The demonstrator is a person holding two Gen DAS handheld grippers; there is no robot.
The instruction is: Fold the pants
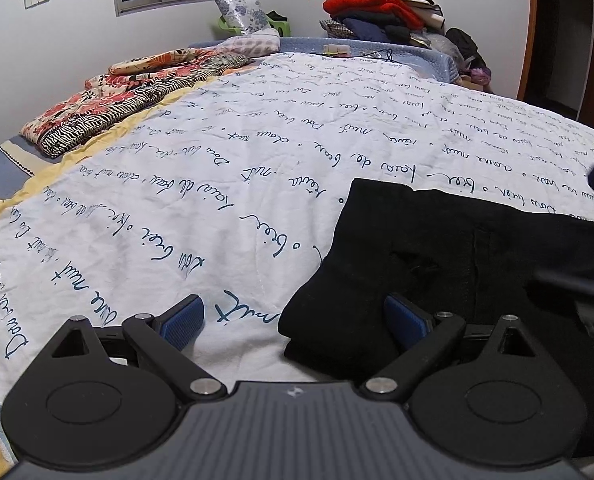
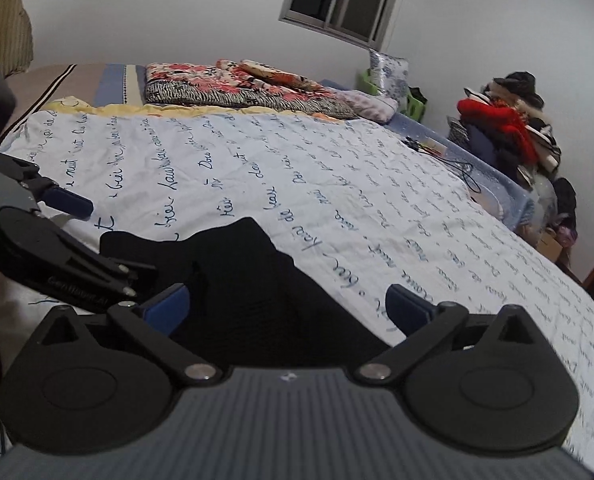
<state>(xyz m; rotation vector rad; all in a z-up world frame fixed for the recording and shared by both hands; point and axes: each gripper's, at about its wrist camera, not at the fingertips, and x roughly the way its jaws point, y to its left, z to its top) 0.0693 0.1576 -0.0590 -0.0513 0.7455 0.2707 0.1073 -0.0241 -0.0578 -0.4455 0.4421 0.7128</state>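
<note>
The black pants lie folded on the white bedspread with blue script. My left gripper is open, low over the pants' near left corner; its right finger rests over the black cloth, its left finger over bare bedspread. In the right wrist view the pants lie under my open right gripper, whose left finger is over the cloth and right finger over the bedspread. The left gripper shows at the left of that view, beside the pants.
A folded floral and zebra-print quilt lies at the bed's far left edge. A pile of clothes stands beyond the bed's far end, next to a patterned pillow. A cable lies near the bed's far edge.
</note>
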